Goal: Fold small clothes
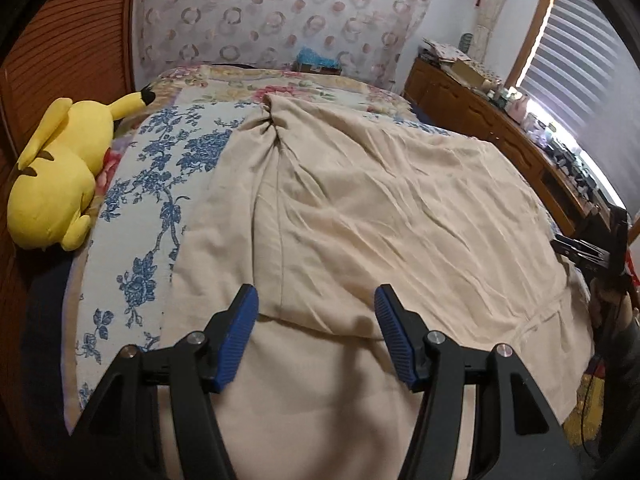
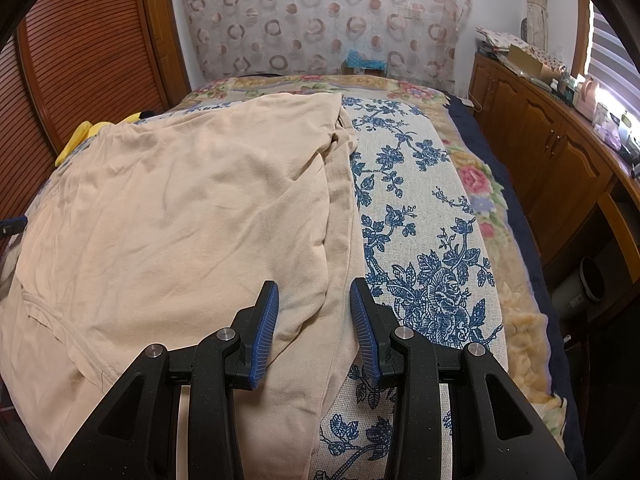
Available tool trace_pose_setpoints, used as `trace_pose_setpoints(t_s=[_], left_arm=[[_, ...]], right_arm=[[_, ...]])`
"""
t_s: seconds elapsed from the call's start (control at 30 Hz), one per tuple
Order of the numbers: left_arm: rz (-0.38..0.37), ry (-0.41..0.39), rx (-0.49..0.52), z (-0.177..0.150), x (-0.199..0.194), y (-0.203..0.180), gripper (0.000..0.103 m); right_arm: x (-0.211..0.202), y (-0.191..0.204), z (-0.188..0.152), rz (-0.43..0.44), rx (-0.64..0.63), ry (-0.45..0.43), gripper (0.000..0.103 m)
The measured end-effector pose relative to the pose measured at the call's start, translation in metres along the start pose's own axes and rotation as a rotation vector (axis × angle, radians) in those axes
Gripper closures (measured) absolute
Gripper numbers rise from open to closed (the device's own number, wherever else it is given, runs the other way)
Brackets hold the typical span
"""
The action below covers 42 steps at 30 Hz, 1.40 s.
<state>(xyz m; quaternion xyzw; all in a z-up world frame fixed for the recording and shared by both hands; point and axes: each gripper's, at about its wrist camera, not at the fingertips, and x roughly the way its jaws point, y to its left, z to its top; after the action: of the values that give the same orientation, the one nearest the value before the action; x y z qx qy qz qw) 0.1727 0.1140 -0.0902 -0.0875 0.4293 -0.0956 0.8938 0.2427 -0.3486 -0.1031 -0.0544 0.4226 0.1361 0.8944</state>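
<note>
Left gripper [image 1: 316,300], black with blue ribbed pads, was seen with jaws spread wide and nothing between them, hovering over the near edge of the beige cotton garment [image 1: 360,208]. Right gripper [image 2: 314,296] was likewise seen with jaws apart and empty, poised at the garment's [image 2: 180,200] right edge where a folded-over flap ran along the side.

The garment was laid out flat, wrinkled, on the white bedcover with blue floral print [image 2: 420,220]; part of one side appeared already turned inward. The neckline seam was seen toward the right gripper's side. A yellow plush toy [image 1: 56,172] lay on the bedcover well left of the garment, not touching it. A wooden dresser [image 2: 552,152] stood beyond the right side of the bedcover.

Judged status: early fold, no grip taken yet.

Risks judged from here:
- Bedcover could be pinched along with the garment, since the right jaws straddled the garment edge and the print beneath.
- Only the top layer of the flap could be grabbed, so the lower layer would drag and the fold would skew.
- Uneven lift between the two grippers would likely add creases to thin, already wrinkled fabric.
</note>
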Motion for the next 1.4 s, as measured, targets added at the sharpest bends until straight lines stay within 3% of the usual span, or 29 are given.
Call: trace_pose_setpoints(t_s=[0.2, 0.33, 0.43, 0.57, 0.77, 1.0, 1.17, 1.3, 1.4], left_arm=[[0.031, 0.015, 0.004, 0.0, 0.012, 0.0, 0.044], [0.067, 0.011, 0.041, 0.0, 0.012, -0.006, 0.072], [0.036, 0.001, 0.061, 0.001, 0.009, -0.012, 0.076], [0.038, -0.018, 0.099, 0.001, 0.007, -0.022, 0.076], [0.079, 0.015, 0.092, 0.004, 0.018, -0.019, 0.076], [0.079, -0.016, 0.106, -0.001, 0.018, -0.016, 0.075], [0.073, -0.025, 0.101, -0.003, 0.017, -0.014, 0.074], [0.08, -0.025, 0.106, -0.004, 0.016, -0.014, 0.074], [0.083, -0.024, 0.109, -0.003, 0.016, -0.015, 0.073]], right_arm=[[0.0, 0.0, 0.0, 0.001, 0.0, 0.0, 0.066], [0.0, 0.0, 0.0, 0.0, 0.0, 0.0, 0.066], [0.0, 0.0, 0.0, 0.0, 0.0, 0.0, 0.066], [0.0, 0.0, 0.0, 0.001, 0.0, 0.0, 0.066], [0.0, 0.0, -0.001, 0.001, 0.0, -0.001, 0.066], [0.0, -0.002, 0.0, 0.013, 0.009, -0.002, 0.066], [-0.007, -0.01, 0.002, 0.047, 0.048, 0.006, 0.052], [-0.024, -0.007, -0.001, 0.055, 0.034, -0.01, 0.052], [-0.028, 0.002, -0.001, 0.107, 0.027, -0.008, 0.053]])
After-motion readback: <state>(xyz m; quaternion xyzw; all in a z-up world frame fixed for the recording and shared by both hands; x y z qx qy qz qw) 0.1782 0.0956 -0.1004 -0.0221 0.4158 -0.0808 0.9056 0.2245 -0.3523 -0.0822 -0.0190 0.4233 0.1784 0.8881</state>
